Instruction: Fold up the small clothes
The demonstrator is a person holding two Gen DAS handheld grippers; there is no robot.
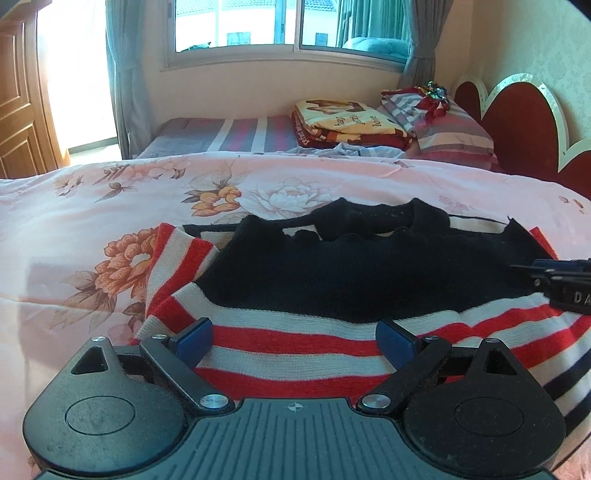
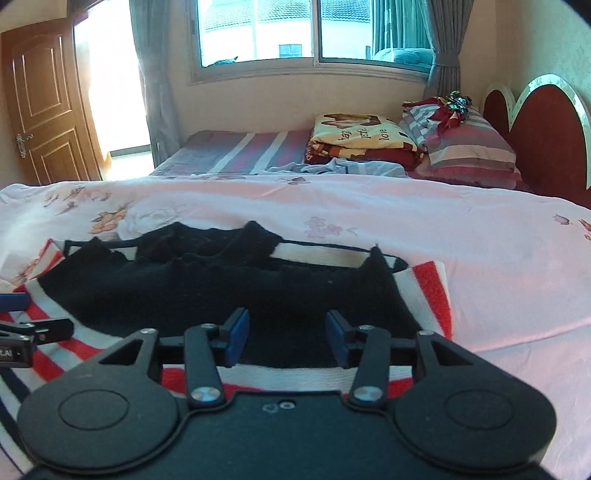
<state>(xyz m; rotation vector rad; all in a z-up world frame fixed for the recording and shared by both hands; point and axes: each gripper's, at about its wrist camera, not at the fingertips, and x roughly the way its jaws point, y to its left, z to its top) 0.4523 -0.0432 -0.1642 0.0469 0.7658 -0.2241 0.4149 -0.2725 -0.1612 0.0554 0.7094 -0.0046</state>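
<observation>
Striped sweater (image 1: 295,347) flat on bed (image 1: 110,206), barely folded yet. Left claw (image 1: 293,341) wide, right claw (image 2: 287,338) wide, both over sweater's near hem, gripping nothing.

My two wrist cameras sit low and close over the striped sweater (image 1: 295,347), facing the window (image 2: 314,33); both share sweater, floral bedspread (image 1: 110,192) and headboard (image 2: 546,136).

1. My left claw (image 1: 294,341) is matte black, with blue pads (image 1: 195,341) on its fingers, silver screws at the linkage pivots, a ribbed grey centre plate and a small crosshair mark.
2. My right claw (image 2: 287,339) matches: black linkages, blue pads (image 2: 236,338), silver screws, round black side discs.
</observation>
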